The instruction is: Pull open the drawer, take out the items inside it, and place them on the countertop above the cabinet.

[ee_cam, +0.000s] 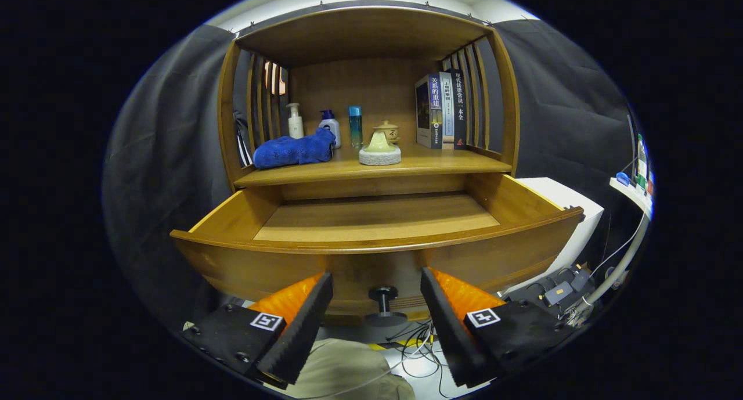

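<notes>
The drawer [371,255] stands pulled out, its bottom bare. The gripper [377,289] is spread wide — the knob [383,302] sits between the fingers, untouched. On the countertop [418,162]: towel [293,149] near the left edge, bottles [328,124] behind, teapot [380,147] mid-front, books [441,111] at the right.

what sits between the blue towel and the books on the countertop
In the gripper view, bottles and a small teapot set stand between the blue towel and books.
</notes>
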Available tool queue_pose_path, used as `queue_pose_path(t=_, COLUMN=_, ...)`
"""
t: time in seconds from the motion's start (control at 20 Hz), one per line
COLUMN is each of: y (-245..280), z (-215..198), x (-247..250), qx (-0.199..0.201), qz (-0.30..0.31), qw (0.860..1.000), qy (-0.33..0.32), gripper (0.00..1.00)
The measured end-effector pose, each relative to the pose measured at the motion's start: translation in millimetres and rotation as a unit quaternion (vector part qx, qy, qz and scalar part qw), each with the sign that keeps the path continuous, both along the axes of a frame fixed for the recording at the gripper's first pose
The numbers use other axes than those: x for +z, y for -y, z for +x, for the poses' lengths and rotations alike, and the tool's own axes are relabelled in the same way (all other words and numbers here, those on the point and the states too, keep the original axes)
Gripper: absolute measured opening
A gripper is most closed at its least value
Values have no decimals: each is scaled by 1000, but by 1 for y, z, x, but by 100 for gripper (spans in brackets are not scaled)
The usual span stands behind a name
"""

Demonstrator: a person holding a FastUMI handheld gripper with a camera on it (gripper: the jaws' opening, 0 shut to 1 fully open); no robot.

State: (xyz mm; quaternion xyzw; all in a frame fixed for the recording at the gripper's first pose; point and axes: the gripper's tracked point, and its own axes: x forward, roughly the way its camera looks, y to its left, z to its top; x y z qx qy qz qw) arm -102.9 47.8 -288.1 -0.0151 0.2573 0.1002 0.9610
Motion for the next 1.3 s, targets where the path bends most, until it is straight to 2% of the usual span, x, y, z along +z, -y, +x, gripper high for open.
queue_pose_path(t=0.7, y=-21, z=79, x=-8, qx=1, qz=-10, qw=1000, qy=19, gripper=99)
queue_pose_path(t=1.3, y=-30, z=123, x=-13, qx=0, qz=-5, qw=1000, qy=15, gripper=99)
